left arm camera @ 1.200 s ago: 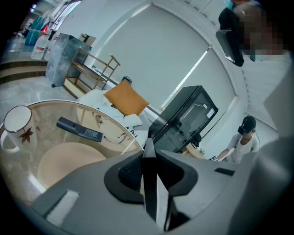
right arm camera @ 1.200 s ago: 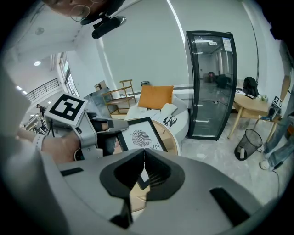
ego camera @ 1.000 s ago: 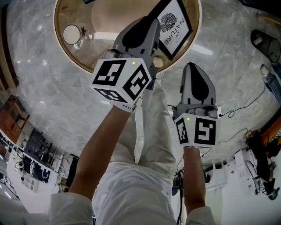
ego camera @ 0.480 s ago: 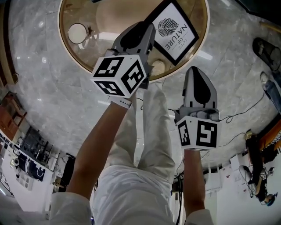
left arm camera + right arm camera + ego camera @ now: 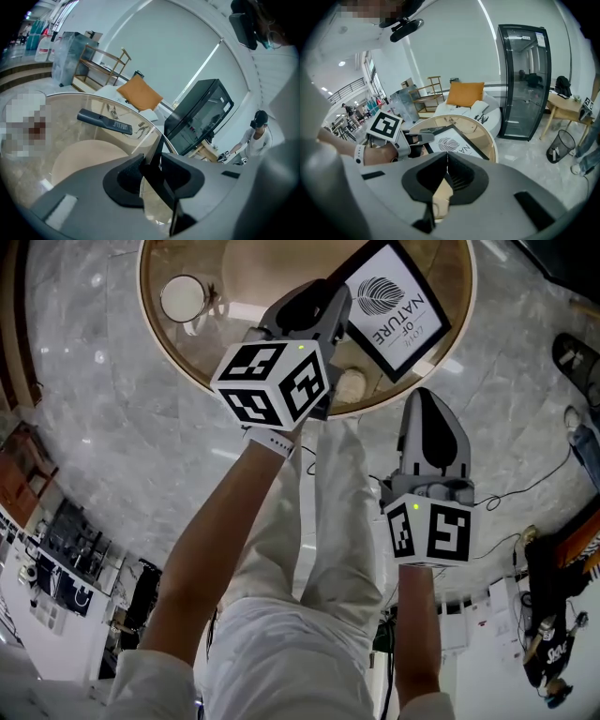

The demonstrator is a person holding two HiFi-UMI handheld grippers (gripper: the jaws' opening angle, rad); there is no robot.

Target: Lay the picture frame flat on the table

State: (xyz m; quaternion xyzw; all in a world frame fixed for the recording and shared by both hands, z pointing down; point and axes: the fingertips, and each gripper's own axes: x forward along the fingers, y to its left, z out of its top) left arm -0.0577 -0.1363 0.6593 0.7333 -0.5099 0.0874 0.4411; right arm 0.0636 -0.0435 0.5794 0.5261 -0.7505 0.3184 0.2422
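Note:
The black picture frame with a leaf print lies face up on the round glass-topped table, at its right side. My left gripper is at the frame's near left corner. In the left gripper view the frame's dark edge runs between the jaws, which are opening and no longer squeeze it. My right gripper hangs shut and empty in front of the table, off the frame. The right gripper view shows the frame flat on the table with the left gripper at its side.
A white cup stands at the table's left. A black remote lies across the table's far side. On the floor beyond are a tall glass cabinet, a chair with an orange cushion and a wire bin.
The frame now shows more of its face, having tipped down onto the table. The left gripper stays at its corner. The right gripper has barely moved.

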